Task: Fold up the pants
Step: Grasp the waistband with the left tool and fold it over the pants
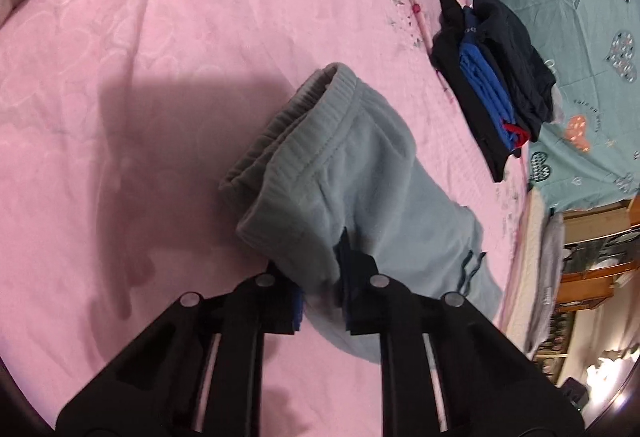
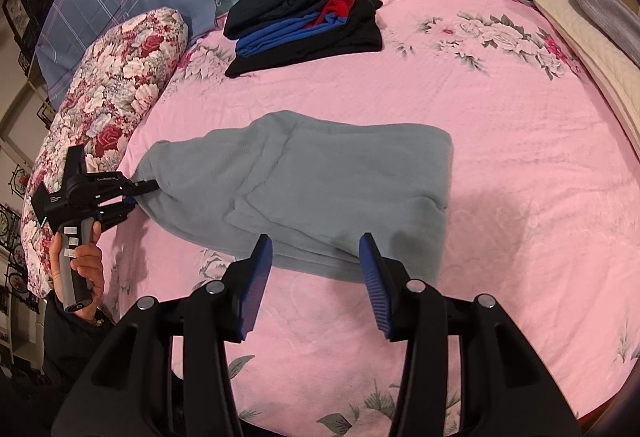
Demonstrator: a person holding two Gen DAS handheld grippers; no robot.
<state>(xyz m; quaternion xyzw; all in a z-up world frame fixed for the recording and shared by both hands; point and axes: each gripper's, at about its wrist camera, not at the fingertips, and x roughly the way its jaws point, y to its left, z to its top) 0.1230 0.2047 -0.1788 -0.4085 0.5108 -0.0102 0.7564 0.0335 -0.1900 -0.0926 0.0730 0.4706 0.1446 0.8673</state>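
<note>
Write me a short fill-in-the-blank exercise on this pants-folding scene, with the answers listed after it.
1. The left gripper is shut on the ____ pants.
2. The right gripper has its jaws ____ and holds nothing.
3. The pants lie on a ____ bedsheet.
4. The stack of folded clothes has a ____ garment on top.

Missing words: grey; open; pink; dark navy

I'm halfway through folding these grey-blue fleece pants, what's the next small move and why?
Probably carry the left gripper, shut on the grey-blue fleece pants at the waistband end, across toward the far end. The right gripper hangs open at the near edge, holding nothing.
</note>
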